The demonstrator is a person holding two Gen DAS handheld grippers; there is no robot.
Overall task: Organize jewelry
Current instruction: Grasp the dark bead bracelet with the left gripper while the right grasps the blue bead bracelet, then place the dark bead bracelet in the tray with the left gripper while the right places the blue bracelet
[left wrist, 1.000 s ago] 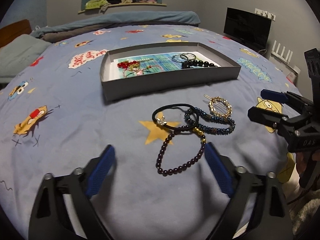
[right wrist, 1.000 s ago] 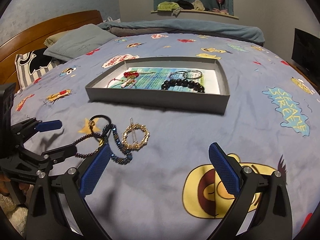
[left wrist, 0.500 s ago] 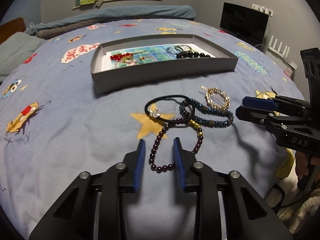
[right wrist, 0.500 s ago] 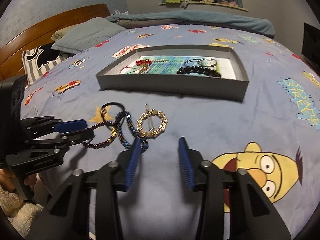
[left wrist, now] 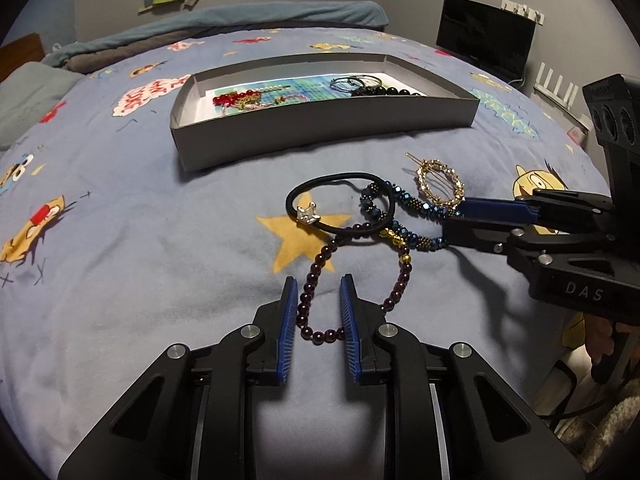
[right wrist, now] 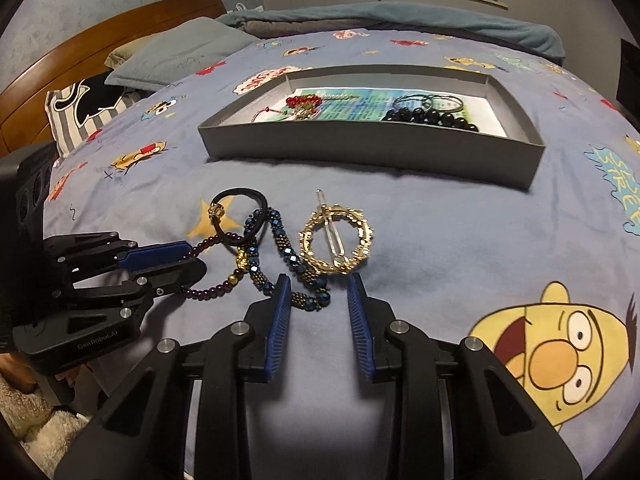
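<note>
On the cartoon bedspread lie a purple bead bracelet [left wrist: 400,284] [right wrist: 208,292], a blue bead bracelet [left wrist: 400,200] [right wrist: 280,236], a black hair tie [left wrist: 340,178] [right wrist: 240,192] and a round gold hair clip [left wrist: 460,188] [right wrist: 306,240], partly overlapping. My left gripper [left wrist: 318,292] [right wrist: 196,258] has its jaws closing around the purple bracelet's near end, and the pads do not press it. My right gripper [right wrist: 319,292] [left wrist: 454,222] has its jaws closing with the blue bracelet's near end between them, untouched. Behind them stands a grey tray [left wrist: 320,136] [right wrist: 360,152].
The tray holds red beads [left wrist: 228,98], a black bead bracelet [left wrist: 384,90] and thin rings [left wrist: 352,82]. Pillows [right wrist: 172,56] and a wooden headboard [right wrist: 100,52] are on the left. A black screen [left wrist: 484,36] stands beyond the bed's right edge, and a rolled blanket [left wrist: 240,24] lies at the far end.
Both grippers went from wide open to narrow. The left one came forward over the purple bracelet's near end. The right one moved forward and down to the blue bracelet.
</note>
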